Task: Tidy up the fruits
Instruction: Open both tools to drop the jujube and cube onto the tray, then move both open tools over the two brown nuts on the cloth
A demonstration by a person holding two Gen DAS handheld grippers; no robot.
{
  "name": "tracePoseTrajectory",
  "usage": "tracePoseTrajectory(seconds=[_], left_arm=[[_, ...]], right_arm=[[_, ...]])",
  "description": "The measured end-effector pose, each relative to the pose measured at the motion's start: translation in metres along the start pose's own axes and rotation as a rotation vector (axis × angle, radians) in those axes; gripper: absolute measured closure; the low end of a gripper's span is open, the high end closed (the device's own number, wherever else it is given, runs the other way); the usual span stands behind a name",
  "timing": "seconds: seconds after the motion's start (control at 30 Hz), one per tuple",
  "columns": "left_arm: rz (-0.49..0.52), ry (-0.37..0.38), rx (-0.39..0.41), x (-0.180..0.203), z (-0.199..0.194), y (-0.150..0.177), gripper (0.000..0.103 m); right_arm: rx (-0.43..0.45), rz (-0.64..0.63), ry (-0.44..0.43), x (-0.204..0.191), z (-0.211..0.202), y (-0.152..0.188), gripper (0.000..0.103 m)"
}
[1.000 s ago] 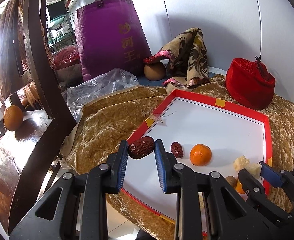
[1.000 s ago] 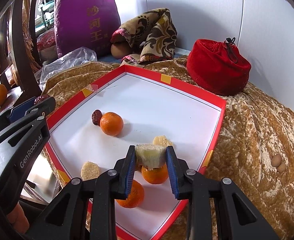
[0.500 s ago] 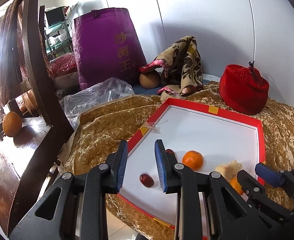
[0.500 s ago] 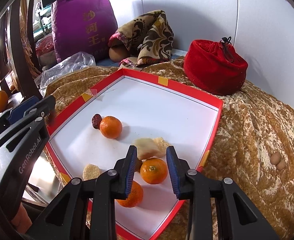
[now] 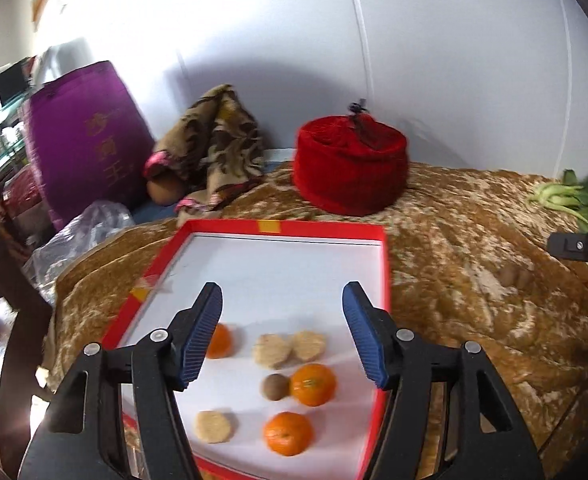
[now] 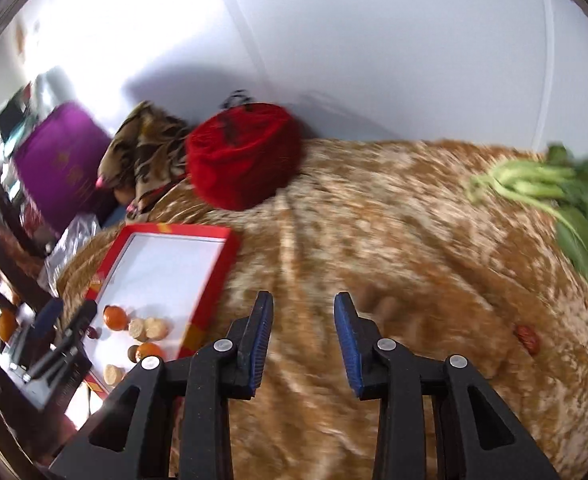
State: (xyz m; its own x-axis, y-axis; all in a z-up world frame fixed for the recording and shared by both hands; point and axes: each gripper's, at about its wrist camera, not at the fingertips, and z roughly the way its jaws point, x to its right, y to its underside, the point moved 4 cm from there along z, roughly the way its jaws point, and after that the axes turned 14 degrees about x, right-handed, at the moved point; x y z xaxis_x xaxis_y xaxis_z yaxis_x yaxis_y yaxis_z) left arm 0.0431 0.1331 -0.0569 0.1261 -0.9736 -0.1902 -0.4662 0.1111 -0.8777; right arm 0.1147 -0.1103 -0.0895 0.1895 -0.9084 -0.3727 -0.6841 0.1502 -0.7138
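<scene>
A red-rimmed white tray [image 5: 384, 264] lies on the gold cloth. It holds oranges [image 5: 313, 385], pale fruit pieces [image 5: 272, 351] and a small brown fruit [image 5: 275, 387]. My left gripper [image 5: 282, 334] is open and empty above the tray. My right gripper [image 6: 303, 340] is open and empty over the bare cloth, right of the tray [image 6: 214, 280]. Two small brown fruits [image 5: 515, 276] lie on the cloth; in the right wrist view they are a blur just beyond the right fingertip. A red date [image 6: 528, 339] lies further right.
A red velvet pouch [image 5: 350, 168] stands behind the tray. Patterned cloth [image 5: 218, 148] and a purple bag [image 5: 86, 140] are at the back left, with a plastic bag [image 5: 82, 228] beside. Leafy greens [image 6: 550, 196] lie at the far right. A dark wooden chair [image 5: 2, 264] stands left.
Both grippers have opened wider. The date and the pale fruit piece now lie in the tray. The right gripper has swung right, away from the tray, over the cloth.
</scene>
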Motion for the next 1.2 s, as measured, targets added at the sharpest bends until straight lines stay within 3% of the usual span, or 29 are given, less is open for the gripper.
tracePoseTrajectory(seconds=[0.2,0.47,0.73,1.2], left_arm=[[0.120,0.122,-0.012,0.072,0.024,-0.022,0.041],[0.181,0.210,-0.039,0.126,0.046,-0.022,0.041],[0.266,0.178,-0.062,0.122,0.050,-0.014,0.041],[0.242,0.174,-0.095,0.103,0.059,-0.010,0.041]], right_arm=[[-0.115,0.177,0.028,0.079,0.009,-0.004,0.069],[-0.168,0.242,0.001,0.093,0.020,-0.001,0.069],[-0.232,0.244,-0.003,0.080,0.055,0.012,0.069],[-0.265,0.239,0.039,0.066,0.091,0.022,0.072]])
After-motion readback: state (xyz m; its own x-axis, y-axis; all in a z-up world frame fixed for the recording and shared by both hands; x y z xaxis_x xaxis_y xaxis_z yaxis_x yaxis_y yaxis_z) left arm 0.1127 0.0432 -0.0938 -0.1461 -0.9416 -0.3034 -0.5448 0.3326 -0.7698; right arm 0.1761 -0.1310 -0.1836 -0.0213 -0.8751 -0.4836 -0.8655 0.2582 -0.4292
